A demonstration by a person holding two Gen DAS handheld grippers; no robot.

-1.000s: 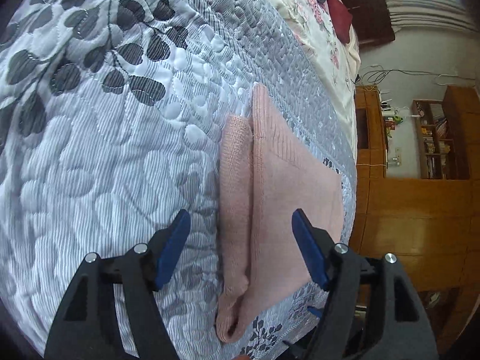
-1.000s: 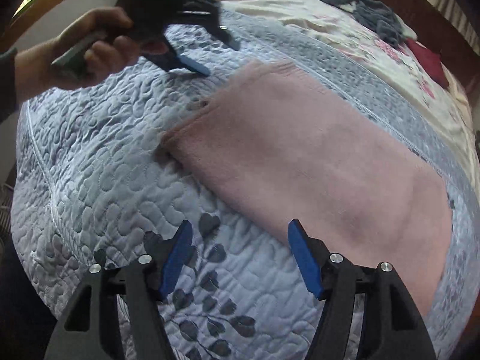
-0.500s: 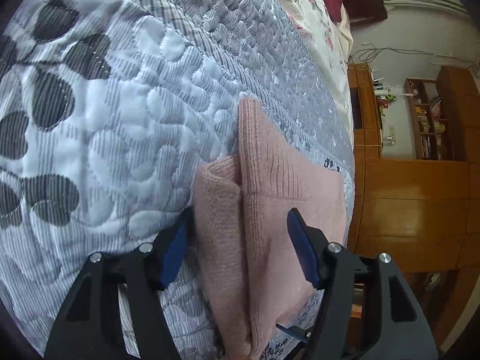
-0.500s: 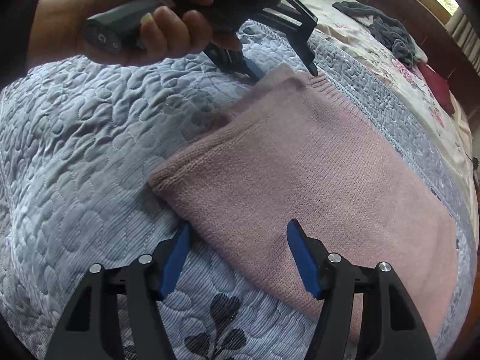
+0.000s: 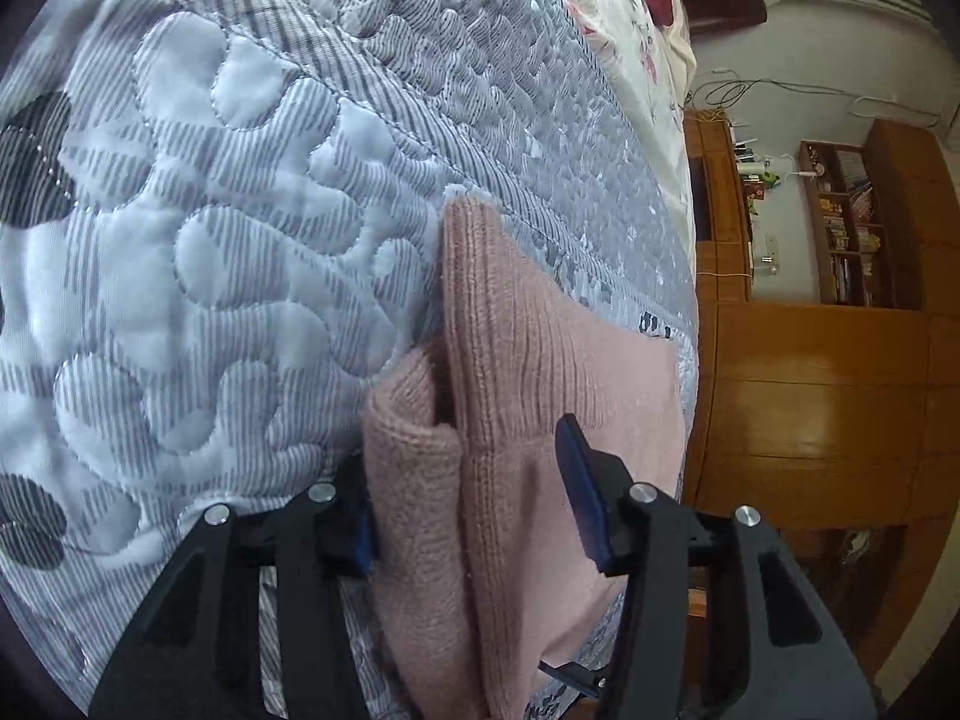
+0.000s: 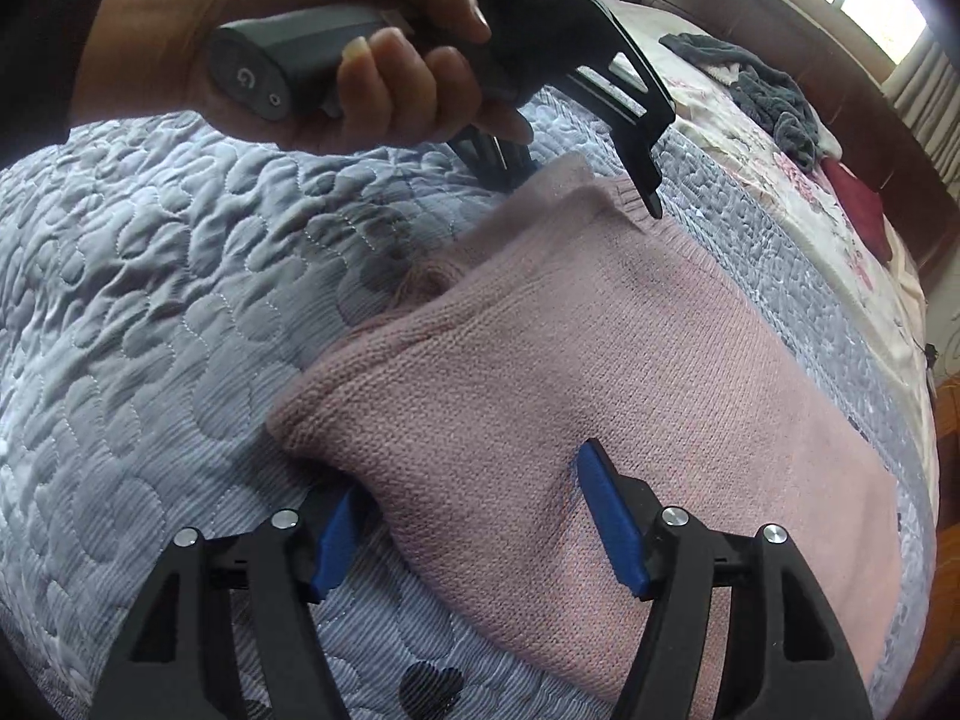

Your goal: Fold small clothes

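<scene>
- Quilted grey-blue bedspread (image 6: pixel 150 300) with dark leaf prints covered the bed, and on it lay the pink knitted garment (image 6: pixel 600 372), folded into a long slab near the bed's right edge.
- Seen from the left wrist, the garment (image 5: pixel 540 372) showed a ribbed top layer and a thicker folded roll at its left side.
- Left gripper (image 5: pixel 468 504) had its blue-padded fingers spread on either side of the garment's near end, the left finger (image 5: pixel 360 522) against the roll and the right finger (image 5: pixel 579 492) over the flat layer, neither pinching it.
- Right gripper (image 6: pixel 474 522) also had its fingers spread, straddling the garment's near left corner; its left finger (image 6: pixel 336 531) sat at the fold's edge on the bedspread.
- From the right wrist, a hand (image 6: pixel 360 60) gripped the left gripper's (image 6: pixel 591 171) handle at the garment's far end.
- Farther off lay a floral sheet (image 6: pixel 798 180), a grey cloth (image 6: pixel 768 96) and a dark red item (image 6: pixel 858 204).
- Wooden cabinets (image 5: pixel 810 396) stood beyond the bed.
</scene>
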